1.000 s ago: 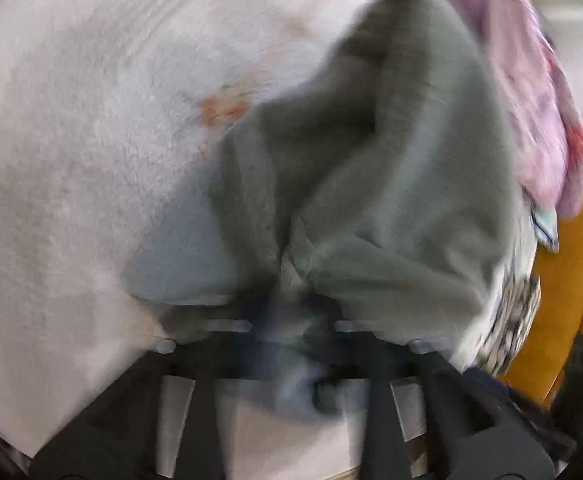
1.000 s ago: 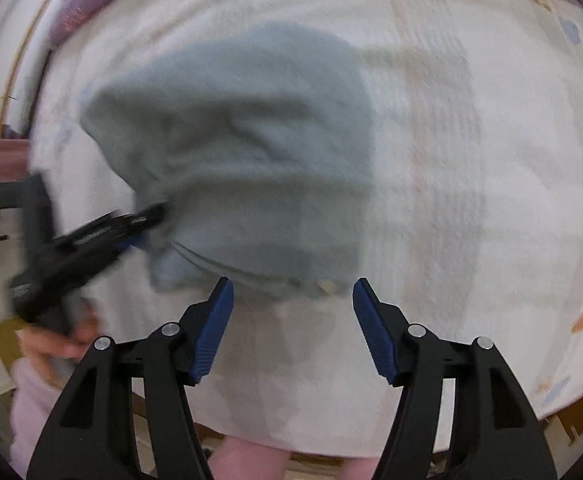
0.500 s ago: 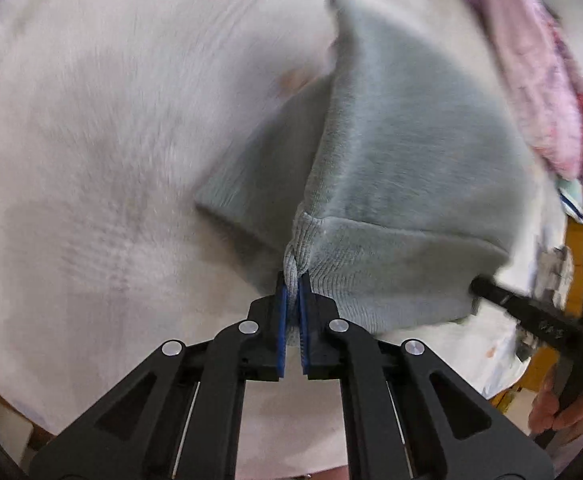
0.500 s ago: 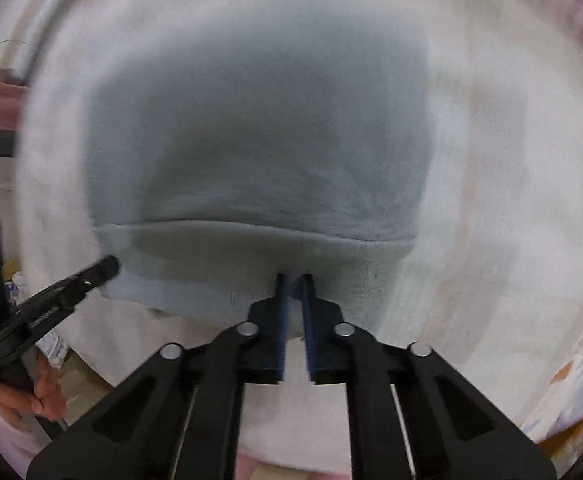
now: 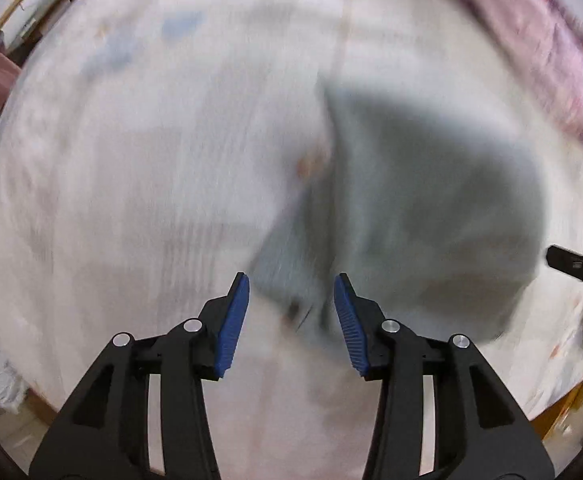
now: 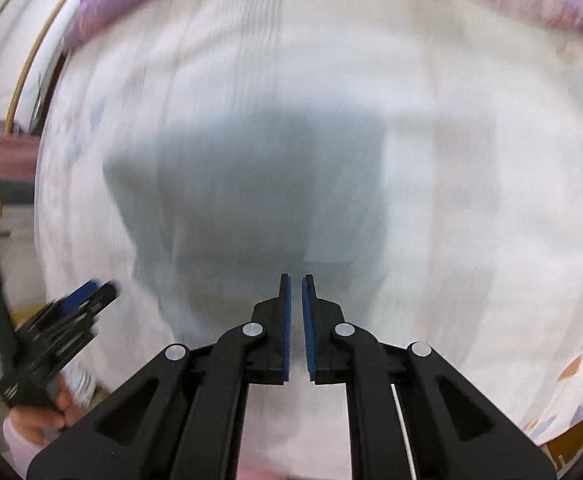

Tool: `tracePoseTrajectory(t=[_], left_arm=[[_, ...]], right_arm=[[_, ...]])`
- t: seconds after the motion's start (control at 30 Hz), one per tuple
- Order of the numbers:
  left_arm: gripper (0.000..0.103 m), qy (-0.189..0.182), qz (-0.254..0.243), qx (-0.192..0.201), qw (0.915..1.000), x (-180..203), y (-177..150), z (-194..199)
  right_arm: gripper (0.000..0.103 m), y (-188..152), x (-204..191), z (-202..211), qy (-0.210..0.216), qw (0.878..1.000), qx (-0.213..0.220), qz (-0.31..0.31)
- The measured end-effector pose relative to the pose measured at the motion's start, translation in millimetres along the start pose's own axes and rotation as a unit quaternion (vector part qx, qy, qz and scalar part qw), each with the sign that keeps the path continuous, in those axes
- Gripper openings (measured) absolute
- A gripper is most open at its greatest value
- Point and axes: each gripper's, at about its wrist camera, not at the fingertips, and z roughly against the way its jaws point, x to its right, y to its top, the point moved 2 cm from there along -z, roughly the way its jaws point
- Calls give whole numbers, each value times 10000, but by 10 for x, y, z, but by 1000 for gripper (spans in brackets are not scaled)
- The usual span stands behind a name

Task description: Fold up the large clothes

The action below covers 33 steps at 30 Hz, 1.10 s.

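While both pictures are blurry, these things can be made out:

Grey sweater: the grey sweater lies folded on the white bed cover. From the right wrist camera the grey sweater looks like a soft block, with its near edge toward the tongs.

Left tongs: the left gripper has its two blue pads wide apart. Nothing is between them. A corner of the sweater lies just ahead of the gap, a bit to the right. The left gripper also shows at the left side of the right wrist picture, near the left edge of the sweater, with a hand around its handle. It is too blurry there to see the pads well.

Right tongs: the right gripper has its blue pads almost together, with only a thin slit between them. The tips sit at the near edge of the sweater. I cannot tell if any cloth is caught in the slit. A dark tip of the right gripper pokes in at the right side of the left wrist picture, next to the sweater's right edge.

Bed cover: it is white with faint stripes and small coloured patches.

Far side: a pink and purple blanket lies bunched along the far edge of the bed.

Bed frame: an orange wooden edge shows under the cover at the lower right.
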Motion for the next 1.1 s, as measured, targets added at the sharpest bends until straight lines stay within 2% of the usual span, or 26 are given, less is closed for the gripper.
tracePoseTrajectory(t=[0.07, 0.1, 0.13, 0.17, 0.2, 0.23, 0.3, 0.37, 0.4, 0.5, 0.6, 0.67, 0.77, 0.83, 0.9, 0.93, 1.03, 1.1], left_arm=[[44, -522, -106, 296, 9981, 233, 284, 104], [43, -778, -146, 297, 9964, 291, 381, 87], [36, -1009, -169, 243, 9945, 394, 503, 25], [30, -1069, -166, 159, 9940, 504, 616, -73], [28, -1010, -173, 23, 9947, 581, 738, -230], [22, -931, -208, -132, 9954, 653, 841, -408], [19, -861, -132, -495, 9950, 684, 932, -761], [19, -712, -33, -687, 9951, 655, 951, -1101], [19, -685, -8, -686, 9953, 656, 975, -1151], [19, -748, -63, -819, 9938, 675, 1034, -1123], [19, -652, -430, -841, 9934, 656, 863, -861], [19, -498, -632, -950, 9922, 604, 590, -748], [19, -388, -509, -1242, 9902, 455, 167, -853], [18, -449, -350, -1401, 9885, 358, -122, -958], [18, -483, -66, -1520, 9872, 270, -367, -993], [19, -415, -33, -1519, 9875, 251, -440, -991], [19, -328, 0, -1546, 9874, 219, -586, -1057], [20, -393, 111, -1552, 9870, 206, -562, -1033]], right_arm=[[7, 150, 52, 26, -90, 9999, 103, -22], [7, 259, 25, -3, 33, 9999, 108, -56], [7, 338, 8, -30, 81, 9999, 63, -18], [7, 405, -26, -91, -12, 10000, -41, 74], [7, 467, -48, -135, -159, 9998, -25, 126], [5, 531, -25, -176, -227, 9997, 63, 116], [1, 658, 75, -389, -387, 9991, -84, -128], [0, 773, 231, -564, -220, 9987, -184, -427], [0, 831, 269, -620, -91, 9984, -201, -522], [0, 896, 279, -641, -63, 9981, -282, -551], [0, 748, 233, -418, -103, 9984, -265, -487], [2, 461, 148, -248, -118, 9996, -126, -215], [2, -35, 167, -292, 30, 9993, -329, -196], [0, -273, 214, -355, -9, 9995, -276, -150], [0, -484, 307, -495, -87, 9967, -703, -402], [0, -627, 367, -588, 79, 9936, -926, -644], [0, -716, 414, -694, 210, 9960, -676, -537], [0, -670, 497, -694, 382, 9899, -885, -1040]])
